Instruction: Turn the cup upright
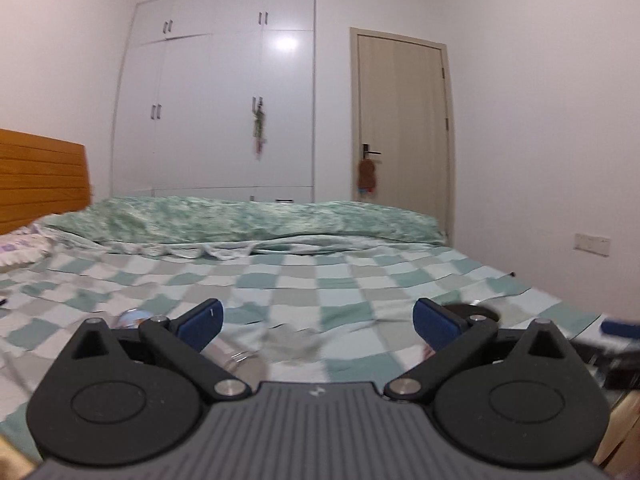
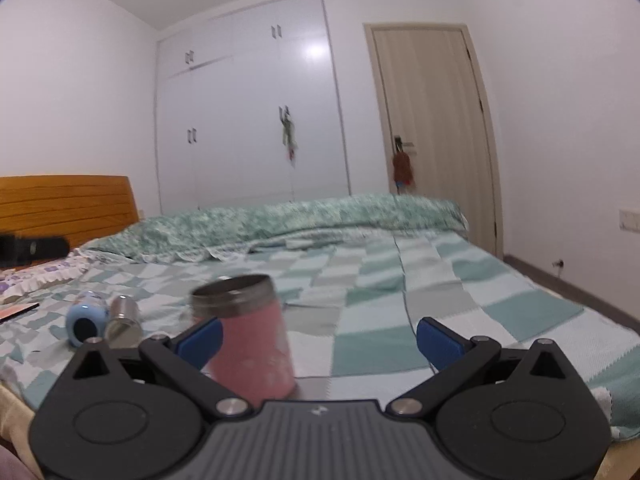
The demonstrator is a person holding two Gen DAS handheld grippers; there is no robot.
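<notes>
A pink cup with a steel rim (image 2: 250,336) stands upright on the checked bedspread (image 2: 400,312), just in front of my right gripper's left finger. My right gripper (image 2: 318,338) is open and holds nothing; the cup sits at the left side of its gap. A blue cup (image 2: 84,318) and a steel cup (image 2: 122,322) lie on their sides further left. My left gripper (image 1: 318,320) is open and empty above the bed. A clear glass-like thing (image 1: 240,360), blurred, lies under its left finger, and part of the blue cup (image 1: 130,316) shows behind it.
A rolled green quilt (image 1: 240,220) lies across the far side of the bed. A wooden headboard (image 2: 64,200) is at left, a white wardrobe (image 1: 216,100) and a door (image 1: 400,120) behind. A dark round object (image 1: 476,310) and the other gripper's tip (image 1: 620,326) are at right.
</notes>
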